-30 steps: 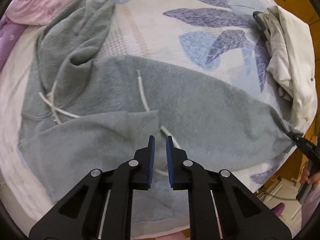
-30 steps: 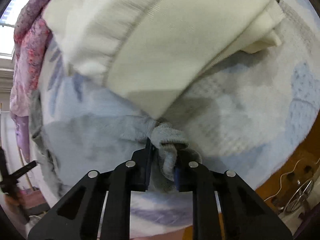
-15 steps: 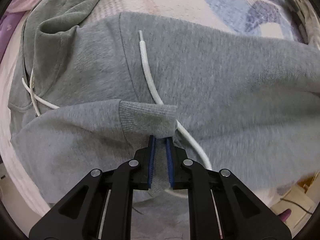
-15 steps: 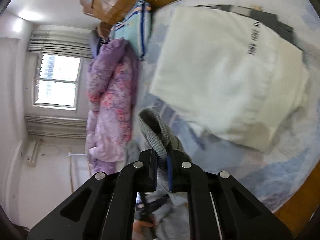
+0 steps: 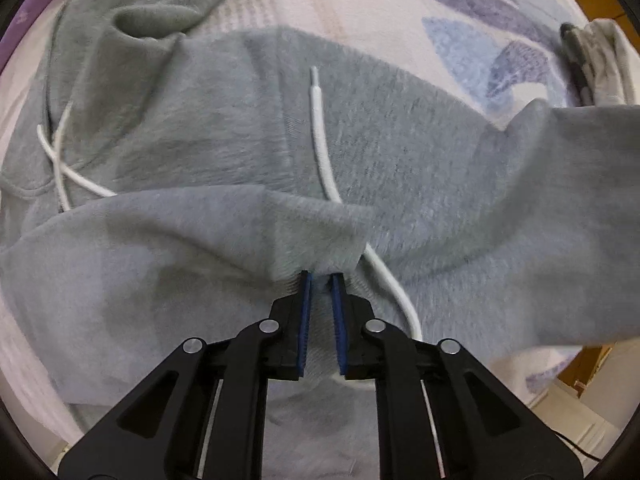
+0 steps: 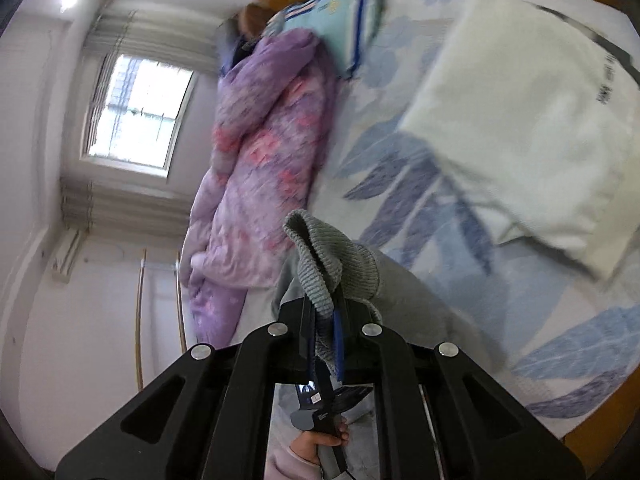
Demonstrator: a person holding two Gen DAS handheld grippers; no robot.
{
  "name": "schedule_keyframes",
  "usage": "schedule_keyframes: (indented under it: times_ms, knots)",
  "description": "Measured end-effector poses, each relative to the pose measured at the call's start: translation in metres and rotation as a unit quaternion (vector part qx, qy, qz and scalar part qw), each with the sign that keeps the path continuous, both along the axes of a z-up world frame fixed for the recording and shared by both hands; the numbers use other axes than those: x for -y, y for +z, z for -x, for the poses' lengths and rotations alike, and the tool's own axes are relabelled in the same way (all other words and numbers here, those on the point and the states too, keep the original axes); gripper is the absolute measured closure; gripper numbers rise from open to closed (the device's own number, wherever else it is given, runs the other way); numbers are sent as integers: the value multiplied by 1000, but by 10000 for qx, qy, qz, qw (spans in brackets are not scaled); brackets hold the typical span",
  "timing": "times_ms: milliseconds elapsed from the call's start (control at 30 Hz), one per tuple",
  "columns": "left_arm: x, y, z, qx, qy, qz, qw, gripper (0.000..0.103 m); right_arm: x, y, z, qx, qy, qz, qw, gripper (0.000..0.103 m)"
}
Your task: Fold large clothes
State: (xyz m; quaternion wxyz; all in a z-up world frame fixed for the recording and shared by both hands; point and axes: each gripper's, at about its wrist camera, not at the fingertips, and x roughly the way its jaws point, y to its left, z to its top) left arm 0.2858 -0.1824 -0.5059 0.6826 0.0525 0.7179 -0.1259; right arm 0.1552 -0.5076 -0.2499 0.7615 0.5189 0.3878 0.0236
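The fold is only starting: the left gripper (image 5: 320,278) pinches one cuff of the gray hoodie (image 5: 420,168) on the bed (image 5: 360,12), and the right gripper (image 6: 324,312) has just squeezed shut on the other cuff, held up in the air.

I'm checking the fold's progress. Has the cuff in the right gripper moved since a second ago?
Yes. The cuff, clamped in the right gripper, has risen off the bedsheet; it lay pressed beside the white garment before.

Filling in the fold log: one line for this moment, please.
garment: grey hoodie on bed | left tongs: shut on sleeve cuff | right tongs: shut on ribbed cuff, raised | fold: unfinished
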Motion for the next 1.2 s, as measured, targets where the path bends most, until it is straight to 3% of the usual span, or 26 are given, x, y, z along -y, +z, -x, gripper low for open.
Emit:
schedule_keyframes:
  times_ms: [267, 467, 567, 733, 867, 933, 967, 1000, 1067, 1133, 1200]
  knots:
    - [-70, 83, 14, 645, 153, 152, 9977, 96, -131, 5, -48, 207, 1102, -60, 9937, 97]
    - [-157, 161, 34, 1213, 597, 47, 9908, 95, -246, -3, -88, 189, 2018, -148, 9791, 97]
    - [-205, 187, 44, 1408, 880, -140, 9860, 95, -315, -12, -107, 162, 2501, -188, 9679, 97]
    - [-287, 214, 62, 1590, 1357, -331, 9773, 95, -409, -42, -126, -14, 3143, -562, 9477, 97]
    - [-347, 209, 88, 1411, 1775, -501, 9727, 95, -480, -75, -132, -310, 3563, -586, 9320, 96]
    - [-368, 200, 96, 1259, 1922, -634, 9712, 95, -508, -98, -130, -524, 3752, -702, 9228, 90]
    - [-376, 195, 99, 1173, 1993, -680, 9705, 94, -515, -107, -132, -681, 3835, -725, 9182, 76]
    - [-385, 188, 103, 1061, 2066, -697, 9701, 91, -524, -120, -133, -1013, 3912, -711, 9120, 50]
    - [-396, 174, 106, 892, 2204, -635, 9692, 62, -521, -130, -131, -1276, 3860, -774, 9104, 24]
    - [-397, 164, 104, 815, 2286, -495, 9688, 56, -506, -131, -129, -1240, 3756, -737, 9155, 24]
    - [-391, 152, 96, 712, 2314, -316, 9697, 56, -478, -134, -129, -1420, 3605, -360, 9212, 24]
